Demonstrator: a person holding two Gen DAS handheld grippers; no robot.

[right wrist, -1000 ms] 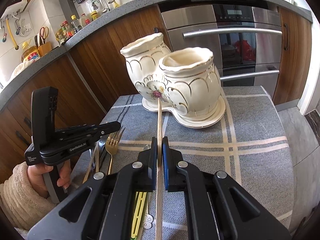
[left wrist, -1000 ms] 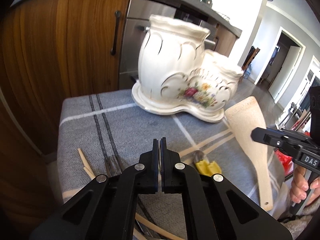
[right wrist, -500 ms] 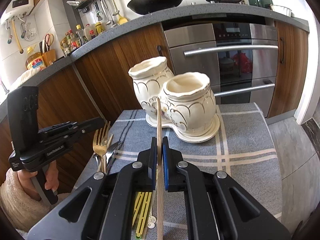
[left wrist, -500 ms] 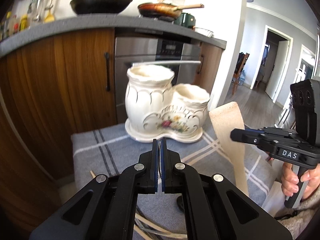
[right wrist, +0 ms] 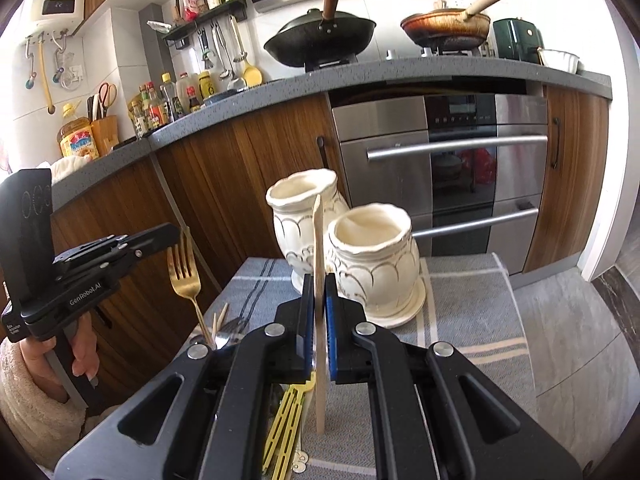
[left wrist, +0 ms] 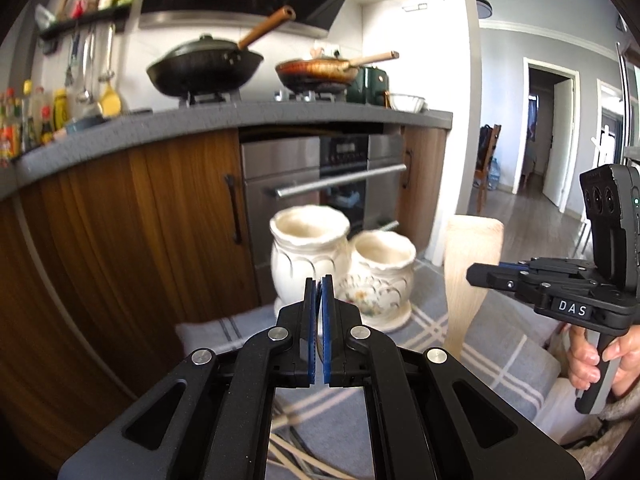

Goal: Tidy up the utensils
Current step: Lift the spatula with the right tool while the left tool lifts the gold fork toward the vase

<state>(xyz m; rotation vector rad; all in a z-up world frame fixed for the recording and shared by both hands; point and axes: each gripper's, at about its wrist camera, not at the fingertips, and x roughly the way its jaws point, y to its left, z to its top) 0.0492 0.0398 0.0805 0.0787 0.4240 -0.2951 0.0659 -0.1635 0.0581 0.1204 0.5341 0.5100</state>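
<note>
A cream ceramic double-pot holder [left wrist: 340,264] [right wrist: 360,256] stands at the far end of a grey striped cloth [right wrist: 460,300]. My right gripper [right wrist: 319,308] is shut on a wooden spatula [right wrist: 319,264], held upright and seen edge-on; in the left wrist view its broad blade [left wrist: 468,268] rises at the right, beside the pots. My left gripper [left wrist: 318,300] is shut on a gold fork [right wrist: 186,276], whose tines point up at the left in the right wrist view. Both pots look empty.
Chopsticks [right wrist: 220,316], a spoon [right wrist: 230,330] and a yellow tool [right wrist: 288,416] lie on the cloth near me. Behind stand wooden cabinets [right wrist: 240,172], a steel oven [right wrist: 448,168] and a counter with pans [right wrist: 320,40].
Both grippers have risen and pulled back from the pots. The fork and the spatula have gone up with them, and the pots now appear lower and farther.
</note>
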